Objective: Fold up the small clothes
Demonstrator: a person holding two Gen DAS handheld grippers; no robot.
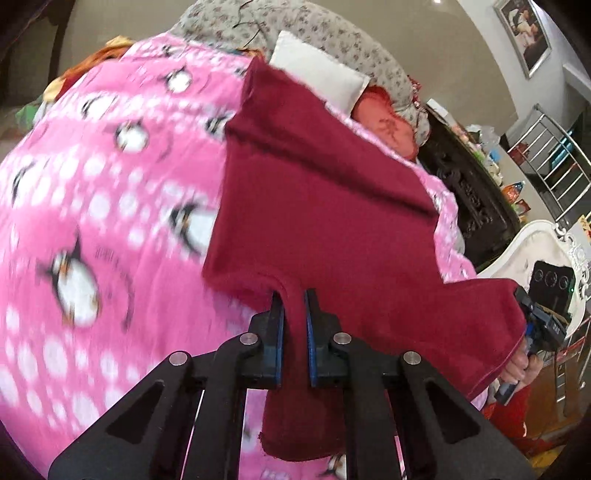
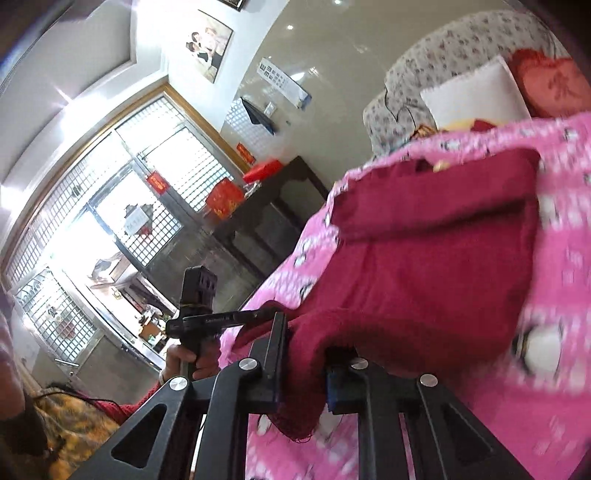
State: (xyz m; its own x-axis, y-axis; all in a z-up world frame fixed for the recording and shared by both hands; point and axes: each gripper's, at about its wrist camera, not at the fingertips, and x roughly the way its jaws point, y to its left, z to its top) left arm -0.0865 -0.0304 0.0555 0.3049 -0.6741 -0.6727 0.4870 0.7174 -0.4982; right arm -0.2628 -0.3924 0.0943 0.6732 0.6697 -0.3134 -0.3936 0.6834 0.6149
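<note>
A dark red knit garment (image 1: 325, 206) lies spread on a pink penguin-print blanket (image 1: 110, 206). My left gripper (image 1: 294, 306) is shut on a narrow strip of the garment's near edge, and a flap hangs below the fingers. My right gripper (image 2: 306, 354) is shut on another edge of the same garment (image 2: 424, 258), with cloth bunched between the fingers. The right gripper also shows in the left wrist view (image 1: 535, 325) at the garment's right corner, held by a hand. The left gripper shows in the right wrist view (image 2: 221, 317) at the left.
A white pillow (image 1: 321, 70), a red cushion (image 1: 388, 125) and a floral quilt (image 1: 303, 26) lie at the blanket's far end. A dark carved cabinet (image 1: 469, 192) stands to the right of the bed. A barred window (image 2: 110, 206) fills the wall beyond.
</note>
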